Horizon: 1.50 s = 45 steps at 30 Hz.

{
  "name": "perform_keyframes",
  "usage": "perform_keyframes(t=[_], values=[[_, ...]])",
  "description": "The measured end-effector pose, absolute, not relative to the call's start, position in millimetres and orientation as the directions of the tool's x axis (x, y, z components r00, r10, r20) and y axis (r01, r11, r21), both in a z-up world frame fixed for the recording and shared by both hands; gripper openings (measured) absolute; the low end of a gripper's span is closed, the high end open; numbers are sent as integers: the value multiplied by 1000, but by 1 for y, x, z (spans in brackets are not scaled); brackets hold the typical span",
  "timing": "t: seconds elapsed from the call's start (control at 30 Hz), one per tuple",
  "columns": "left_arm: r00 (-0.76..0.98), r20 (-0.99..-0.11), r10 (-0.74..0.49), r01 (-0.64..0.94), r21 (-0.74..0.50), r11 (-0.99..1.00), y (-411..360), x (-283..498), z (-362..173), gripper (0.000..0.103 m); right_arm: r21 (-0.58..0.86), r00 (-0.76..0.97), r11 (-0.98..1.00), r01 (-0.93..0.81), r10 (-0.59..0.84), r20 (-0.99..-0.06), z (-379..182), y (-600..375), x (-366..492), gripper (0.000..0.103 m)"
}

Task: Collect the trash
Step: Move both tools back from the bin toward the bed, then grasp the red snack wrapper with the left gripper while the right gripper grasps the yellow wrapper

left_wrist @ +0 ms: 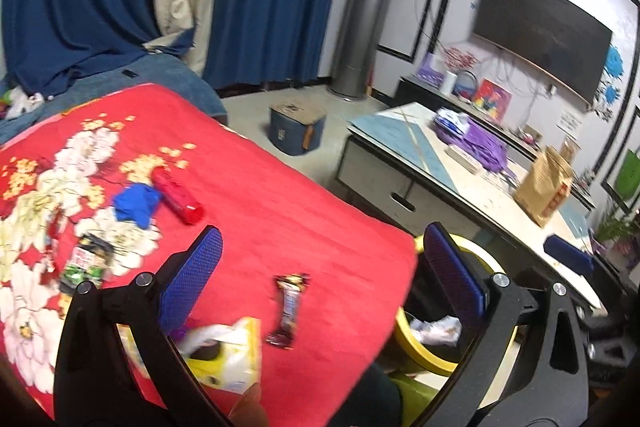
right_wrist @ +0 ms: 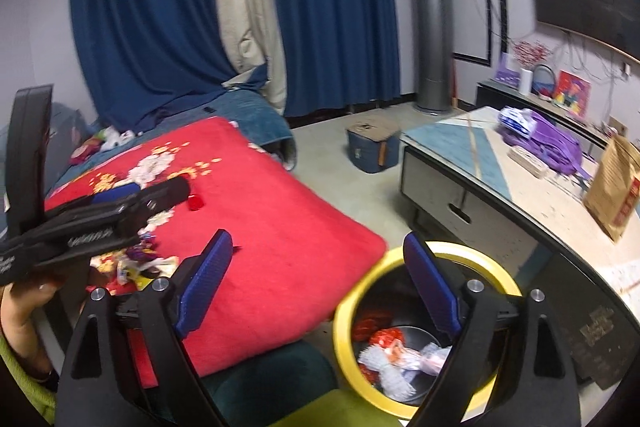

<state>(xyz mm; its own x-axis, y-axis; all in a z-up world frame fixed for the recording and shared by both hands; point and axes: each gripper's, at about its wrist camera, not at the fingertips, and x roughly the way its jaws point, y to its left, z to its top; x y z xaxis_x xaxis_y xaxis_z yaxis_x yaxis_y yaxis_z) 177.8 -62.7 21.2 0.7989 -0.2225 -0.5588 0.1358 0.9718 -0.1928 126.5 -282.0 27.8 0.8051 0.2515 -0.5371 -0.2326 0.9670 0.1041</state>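
Observation:
My left gripper [left_wrist: 324, 267] hovers open over a red flowered blanket [left_wrist: 280, 195], with nothing between its blue pads. On the blanket lie a dark candy wrapper [left_wrist: 290, 307], a yellow tissue pack [left_wrist: 228, 355], a red tube [left_wrist: 178, 197], a blue crumpled piece [left_wrist: 136, 205] and a green packet [left_wrist: 86, 263]. My right gripper [right_wrist: 320, 283] is open and empty above the blanket's edge and a yellow-rimmed bin [right_wrist: 348, 307]. Red wrappers and white crumpled paper [right_wrist: 400, 351] lie inside the bin. The left gripper [right_wrist: 148, 193] shows at the left, above a heap of wrappers [right_wrist: 136, 263].
A low coffee table [right_wrist: 460, 155] stands to the right with a purple bag [right_wrist: 556, 143] and a brown paper bag [right_wrist: 616, 187]. A blue storage box [right_wrist: 372, 147] sits on the floor. Blue curtains, a grey tower unit [right_wrist: 432, 27] and a wall TV lie behind.

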Motion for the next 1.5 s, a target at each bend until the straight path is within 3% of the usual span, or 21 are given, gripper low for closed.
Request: perform_keyframes(t=[0.6, 0.8, 1.17, 1.3, 1.37, 1.5], values=[[795, -606, -3, -171, -230, 958, 65, 192, 16, 92, 123, 672, 879, -460, 436, -599, 19, -175, 150, 85], [775, -630, 45, -250, -241, 938, 103, 195, 4, 92, 118, 600, 837, -535, 474, -645, 3, -144, 157, 78], [723, -684, 96, -351, -244, 904, 161, 201, -25, 92, 134, 466, 750, -647, 529, -710, -26, -89, 168, 45], [710, -701, 69, -348, -264, 900, 173, 203, -36, 92, 140, 425, 726, -673, 534, -731, -35, -73, 175, 38], [700, -712, 49, -349, -282, 894, 179, 205, -44, 82, 136, 414, 719, -682, 532, -739, -38, -67, 177, 34], [681, -732, 16, -348, -305, 886, 186, 209, -59, 74, 135, 389, 718, -683, 514, -765, -50, -56, 187, 27]])
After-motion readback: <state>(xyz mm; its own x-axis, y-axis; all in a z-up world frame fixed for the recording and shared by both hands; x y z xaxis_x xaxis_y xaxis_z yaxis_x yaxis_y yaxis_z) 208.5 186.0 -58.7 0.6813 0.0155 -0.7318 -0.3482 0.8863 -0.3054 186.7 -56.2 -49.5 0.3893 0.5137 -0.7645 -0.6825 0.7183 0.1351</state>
